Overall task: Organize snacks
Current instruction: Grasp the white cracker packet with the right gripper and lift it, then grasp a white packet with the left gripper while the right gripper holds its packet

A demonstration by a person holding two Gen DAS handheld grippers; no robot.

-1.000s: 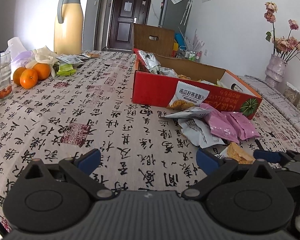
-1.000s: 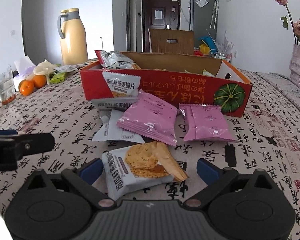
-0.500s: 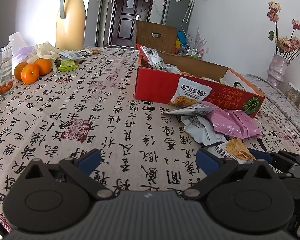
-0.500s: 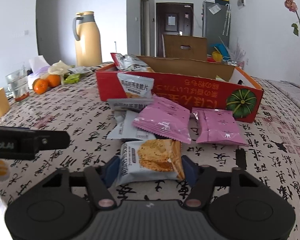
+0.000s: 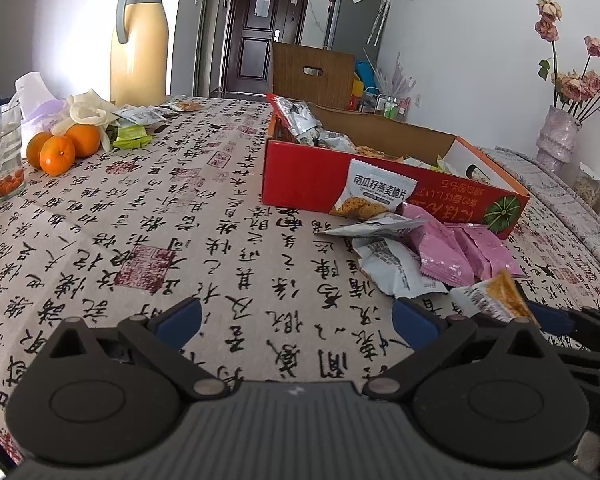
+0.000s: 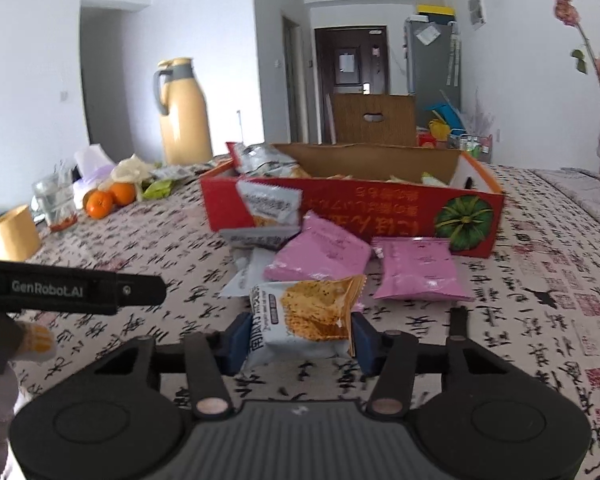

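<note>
The snack pack (image 6: 304, 320) with the cracker picture sits low in the middle of the right wrist picture, lifted a little off the tablecloth (image 6: 520, 340). The right gripper (image 6: 298, 338) squeezes it from both sides — blue pads (image 6: 238, 334) press on its edges. Just behind it lie two pink packs (image 6: 418, 274) and some gray ones, touching each other. Behind those stands the red box (image 6: 400, 212) with more snacks inside. The left gripper (image 5: 296, 320) is spread wide with nothing in it, low over the tablecloth. Far to the upper left are oranges (image 5: 62, 148) and a yellow jug (image 5: 140, 40).
</note>
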